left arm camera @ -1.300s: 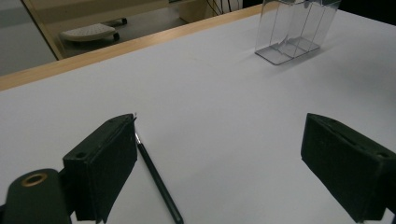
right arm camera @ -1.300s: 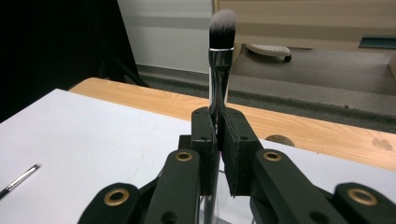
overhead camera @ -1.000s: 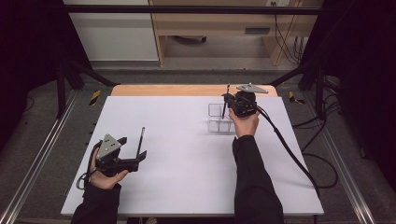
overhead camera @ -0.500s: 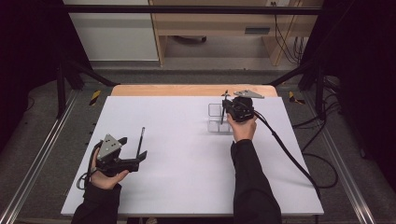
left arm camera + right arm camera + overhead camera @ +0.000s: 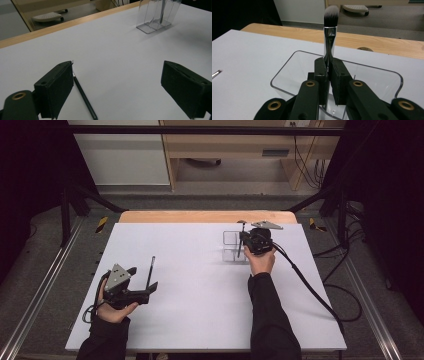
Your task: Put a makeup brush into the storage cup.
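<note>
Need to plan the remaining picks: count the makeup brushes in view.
2. One brush stands upright in the right gripper, over the clear organizer. The other, a slim dark brush, lies on the table beside the left gripper.

Lighting even and bright on my table (image 5: 200, 320), dark at the sides of the high view.

Light comes from overhead: soft short shadows under my left gripper (image 5: 131, 287) and beside the clear holder (image 5: 232, 247). No hard glare on the white top, only faint highlights on the holder walls and the brush (image 5: 329, 37) ferrule. In my right gripper view the near links are soft, the bristles sharp. High view is slightly grainy.
</note>
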The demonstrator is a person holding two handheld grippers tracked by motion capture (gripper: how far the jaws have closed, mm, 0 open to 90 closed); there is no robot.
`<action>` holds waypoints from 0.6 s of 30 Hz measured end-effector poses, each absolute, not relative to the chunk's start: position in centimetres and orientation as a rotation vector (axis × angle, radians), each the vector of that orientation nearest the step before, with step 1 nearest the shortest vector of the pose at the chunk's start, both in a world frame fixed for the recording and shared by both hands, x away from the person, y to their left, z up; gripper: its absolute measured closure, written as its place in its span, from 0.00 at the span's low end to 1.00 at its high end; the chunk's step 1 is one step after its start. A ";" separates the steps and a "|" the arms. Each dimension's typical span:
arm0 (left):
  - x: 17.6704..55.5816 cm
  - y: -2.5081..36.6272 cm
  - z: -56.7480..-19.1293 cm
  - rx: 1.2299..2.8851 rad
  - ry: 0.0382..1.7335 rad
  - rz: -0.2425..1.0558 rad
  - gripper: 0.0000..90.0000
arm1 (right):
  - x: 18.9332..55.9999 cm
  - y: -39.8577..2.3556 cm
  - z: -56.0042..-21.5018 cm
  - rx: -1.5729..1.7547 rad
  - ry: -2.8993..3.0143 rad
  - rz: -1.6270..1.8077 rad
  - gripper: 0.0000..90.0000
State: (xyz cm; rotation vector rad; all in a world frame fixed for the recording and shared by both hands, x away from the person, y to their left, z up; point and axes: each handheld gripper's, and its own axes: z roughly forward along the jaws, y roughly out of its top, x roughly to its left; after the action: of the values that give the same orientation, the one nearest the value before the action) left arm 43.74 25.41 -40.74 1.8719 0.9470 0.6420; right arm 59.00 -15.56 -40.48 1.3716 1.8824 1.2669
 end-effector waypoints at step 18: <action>43.7 25.4 -40.7 1.870 0.950 0.642 0.11 | 57.9 -16.1 -40.1 1.358 1.910 1.260 0.86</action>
State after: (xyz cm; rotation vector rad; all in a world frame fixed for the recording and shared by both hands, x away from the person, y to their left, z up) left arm 43.74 25.38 -40.71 1.8700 0.9503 0.6422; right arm 57.90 -16.12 -40.12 1.3579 1.9103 1.2603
